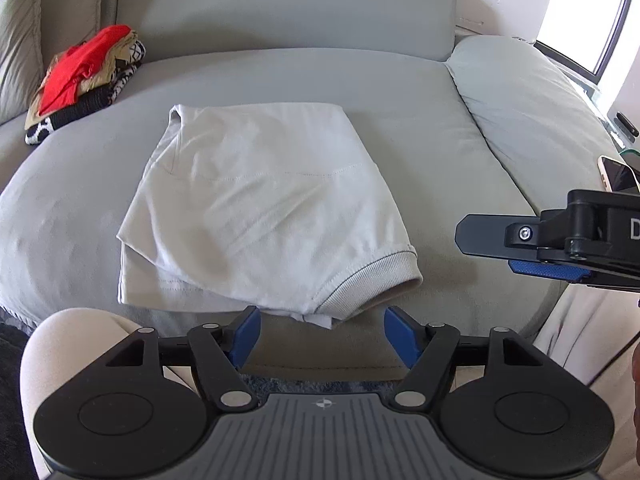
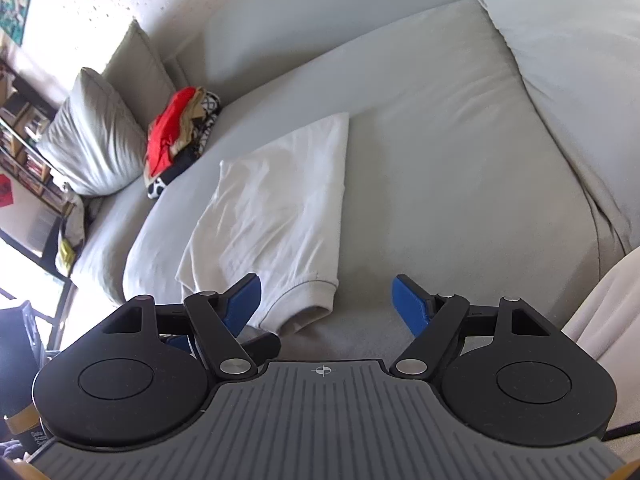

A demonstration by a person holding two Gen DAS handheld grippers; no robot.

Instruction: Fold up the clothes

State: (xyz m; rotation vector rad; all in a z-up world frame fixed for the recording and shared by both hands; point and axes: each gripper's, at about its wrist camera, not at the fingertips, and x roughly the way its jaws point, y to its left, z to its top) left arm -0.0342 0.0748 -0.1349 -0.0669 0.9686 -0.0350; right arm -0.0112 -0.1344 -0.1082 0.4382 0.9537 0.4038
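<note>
While the folded white shirt [image 1: 260,208] lies flat in the middle of the grey sofa seat [image 1: 420,128], no basket or bin shows anywhere; the only gathered things are a pile of clothes [image 1: 84,80] at ten o'clock from the shirt, against the backrest, with a red garment on top of tan and black-and-white patterned ones. That pile sits well apart from the shirt, beside a grey cushion [image 2: 92,136].

The left gripper [image 1: 322,330] hangs at six o'clock of the shirt, its blue pads [image 1: 246,332] spread wide, nothing between them; the shirt's ribbed sleeve cuff [image 1: 372,280] lies just beyond the tips, not touched. The right gripper [image 2: 326,304] is likewise released, jaws wide apart and empty, hovering over bare seat just off the shirt's near corner at three o'clock. In the left view it comes in from the right edge, clear of the fabric. A phone [image 1: 618,178] rests past the sofa arm at three o'clock.
</note>
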